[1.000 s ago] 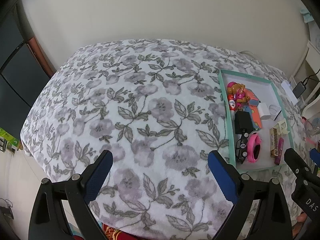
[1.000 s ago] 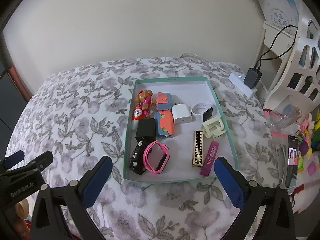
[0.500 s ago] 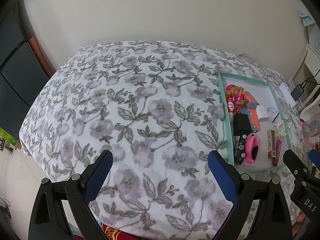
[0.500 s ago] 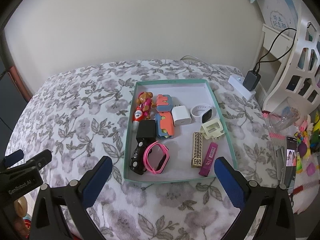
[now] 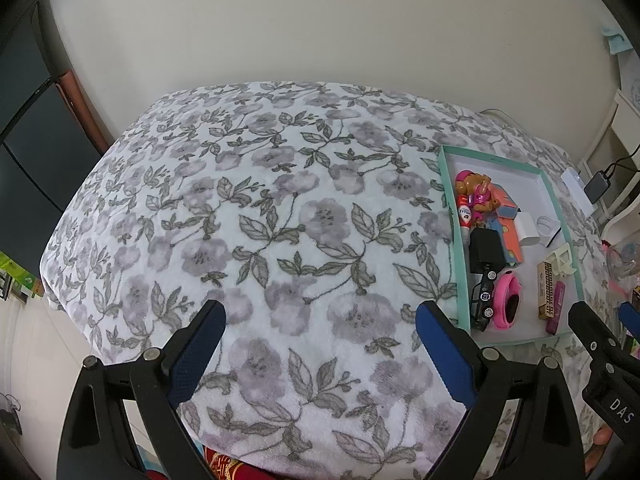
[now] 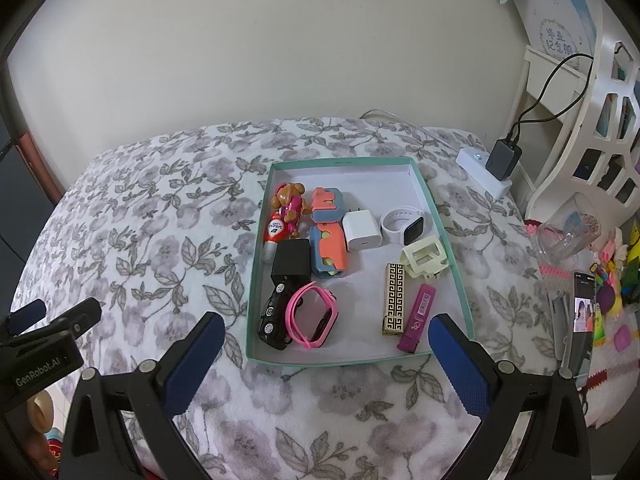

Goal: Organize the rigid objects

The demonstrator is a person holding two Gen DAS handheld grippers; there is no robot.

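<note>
A teal-rimmed tray (image 6: 462,300) (image 5: 454,216) lies on a floral blanket and holds several small items: a dog figure (image 6: 289,202), a pink watch (image 6: 314,316), a black toy car (image 6: 274,316), a white charger (image 6: 361,231), a gold patterned case (image 6: 394,298) and a magenta stick (image 6: 416,318). My right gripper (image 6: 326,328) hovers open just in front of the tray's near edge, holding nothing. Left of the tray, over bare blanket, my left gripper (image 5: 320,316) is open and empty too.
The floral blanket (image 5: 260,220) covers a raised surface against a cream wall. A white power strip with a black plug (image 6: 486,170) sits at the back right. A white shelf (image 6: 592,120), a clear cup (image 6: 570,232) and small clutter stand off the right edge.
Both views have drifted back and slightly down, so the tray looks a little smaller and lower. Both grippers stay open, and nothing in the tray has moved.
</note>
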